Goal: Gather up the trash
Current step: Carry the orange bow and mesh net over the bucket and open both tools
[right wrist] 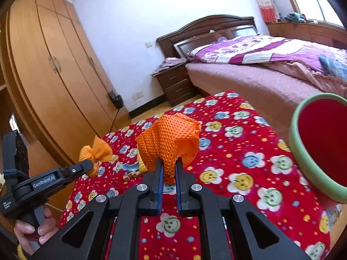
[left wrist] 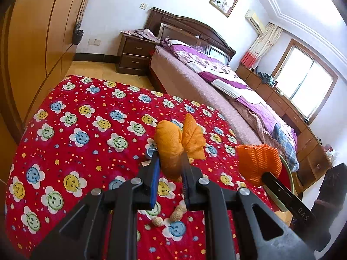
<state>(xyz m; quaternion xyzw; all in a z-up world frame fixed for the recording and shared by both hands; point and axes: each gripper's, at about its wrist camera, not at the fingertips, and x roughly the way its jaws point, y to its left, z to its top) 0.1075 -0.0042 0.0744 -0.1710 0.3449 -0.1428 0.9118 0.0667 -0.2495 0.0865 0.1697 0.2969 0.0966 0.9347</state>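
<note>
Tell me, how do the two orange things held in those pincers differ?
The left orange piece is paler, finely dotted and pinched into a bow shape; the right orange piece is deeper orange, coarsely knobbled and puffed into one lump. Both are crumpled, held off the red smiley cloth: one in the left gripper, one in the right gripper.

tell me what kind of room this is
A bedroom in a home, most likely. A made bed with a dark wooden headboard has a nightstand beside it, and a tall wooden wardrobe fills the left wall.
</note>
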